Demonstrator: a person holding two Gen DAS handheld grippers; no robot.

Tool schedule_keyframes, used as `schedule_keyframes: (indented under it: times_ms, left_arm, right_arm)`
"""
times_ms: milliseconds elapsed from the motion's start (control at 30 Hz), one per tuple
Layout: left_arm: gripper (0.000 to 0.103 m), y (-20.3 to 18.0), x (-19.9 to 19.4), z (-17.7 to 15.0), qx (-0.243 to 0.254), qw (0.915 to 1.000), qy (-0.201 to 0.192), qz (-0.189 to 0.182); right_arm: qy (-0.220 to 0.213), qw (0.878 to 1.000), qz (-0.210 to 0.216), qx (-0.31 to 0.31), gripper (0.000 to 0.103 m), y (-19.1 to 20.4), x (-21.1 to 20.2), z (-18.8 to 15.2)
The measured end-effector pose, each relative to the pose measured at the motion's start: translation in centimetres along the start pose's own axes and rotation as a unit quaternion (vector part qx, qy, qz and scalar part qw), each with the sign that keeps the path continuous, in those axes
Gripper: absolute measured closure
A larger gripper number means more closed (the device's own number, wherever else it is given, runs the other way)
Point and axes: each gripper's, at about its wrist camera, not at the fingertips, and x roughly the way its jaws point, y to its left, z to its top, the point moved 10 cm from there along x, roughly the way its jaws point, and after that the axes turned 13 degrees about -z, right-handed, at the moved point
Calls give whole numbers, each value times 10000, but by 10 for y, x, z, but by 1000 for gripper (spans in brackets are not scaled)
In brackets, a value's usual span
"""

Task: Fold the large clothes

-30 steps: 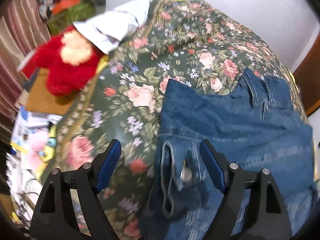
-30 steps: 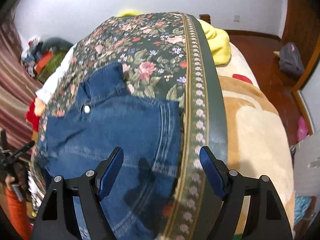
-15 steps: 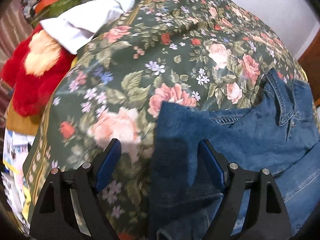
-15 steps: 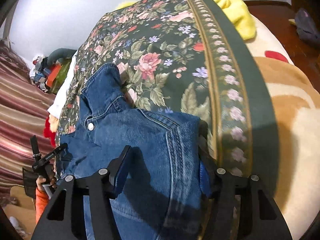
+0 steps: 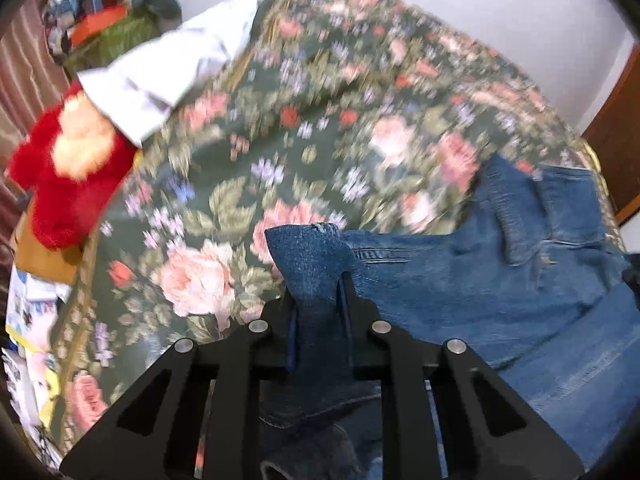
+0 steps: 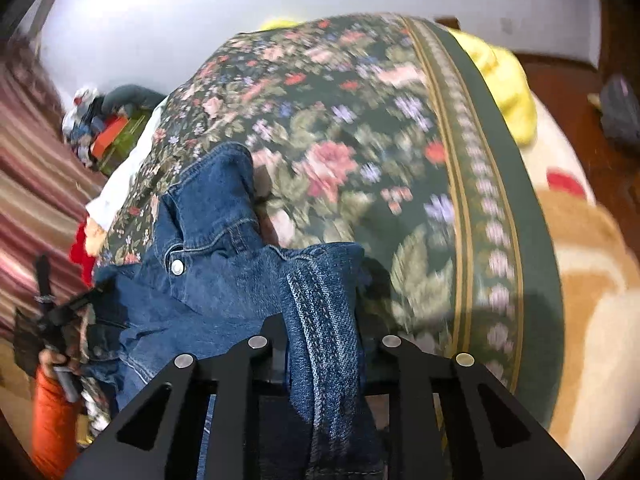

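Seen from the left wrist, the left gripper (image 5: 318, 300) has its jaws closing on a bunched corner of the denim jacket (image 5: 480, 280), and the fabric is already pinched between the pads, standing up in a peak just beyond the fingers. From that corner the jacket spreads to the right across the floral bedspread (image 5: 280, 140), its collar (image 5: 516, 216) lying toward the far right. On the far left a white cloth (image 5: 172, 68) lies over the edge of the spread, with a red plush toy (image 5: 68, 176) just beside it on the near side. A heap of mixed things (image 5: 108, 16) sits at the far left corner; the blur leaves its contents unclear.

From the right wrist, the right gripper (image 6: 324, 320) is likewise closing on the jacket (image 6: 208, 276), with a stitched seam edge (image 6: 320, 300) caught between its pads and hanging down through them. The collar (image 6: 216, 192) points away, a metal snap button (image 6: 177, 267) shows on the left part, and the body of the jacket trails left. At the near left a hand (image 6: 52, 360) with an orange sleeve (image 6: 50, 420) holds the other gripper, apparently against the jacket's left edge. Right of the spread's banded border (image 6: 488, 208) lie a yellow cloth (image 6: 504, 84) at the far side and a cream and tan blanket (image 6: 592, 300) nearer.
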Motion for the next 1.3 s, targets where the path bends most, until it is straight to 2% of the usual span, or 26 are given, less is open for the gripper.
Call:
schedule_keyframes:
  times_ms: [167,300,467,567,633,700,733,767,833,867,900,1000,1133,1300]
  left_arm:
    - [87,-23,-33,13,511,9981,-326,94]
    - [87,-3,-53,32,302,9974,-636,175]
    - [87,44,-30,35,-93,9982,-362,463]
    - [87,67,-11,26,-203,9971,-184,705]
    - [85,79,5,19,-237,9964,-32,818]
    - [74,90,18,12,-359,9954,85,888]
    - [73,93,21,11,-392,9953,82,877]
    - [72,94,23,10,-390,9953,64,880]
    - [72,92,22,9,-287,9946,53,1001]
    - [69,91,21,9,-194,9933,68,1136]
    - [66,89,19,9,-73,9915,87,1295]
    - [64,83,13,6,259,9876,216,1533]
    - [64,75,-4,2,357,9873,270,1527]
    - [64,51,-47,3,403,9899,10,1359]
  right_arm:
    - [-332,9984,-222,-389,87,21,-1,35]
    - [-439,9963,-464,-571,87,35,13,64]
    - [-383,9940,-809,-630,87,45,46,83]
    - [-303,9883,-1266,-799,87,42,68,79]
    - [-182,9844,-1506,-890,80,34,80,72]
    - [-264,9836,-1525,-923,75,29,82,70]
    - [-292,9832,-1528,-953,74,28,82,70]
    - [-296,9820,-1589,-983,68,26,81,70]
    - [-316,9759,-1895,-1037,48,20,80,71]
    - [-351,9723,-2062,-1040,35,15,78,71]
    - [-367,9713,-2105,-1042,31,12,76,70]
    - [-163,9796,-1834,-802,31,4,72,64]
    - [72,9897,-1378,-385,31,1,51,55]
    - [-135,9940,-1057,-262,31,6,-6,54]
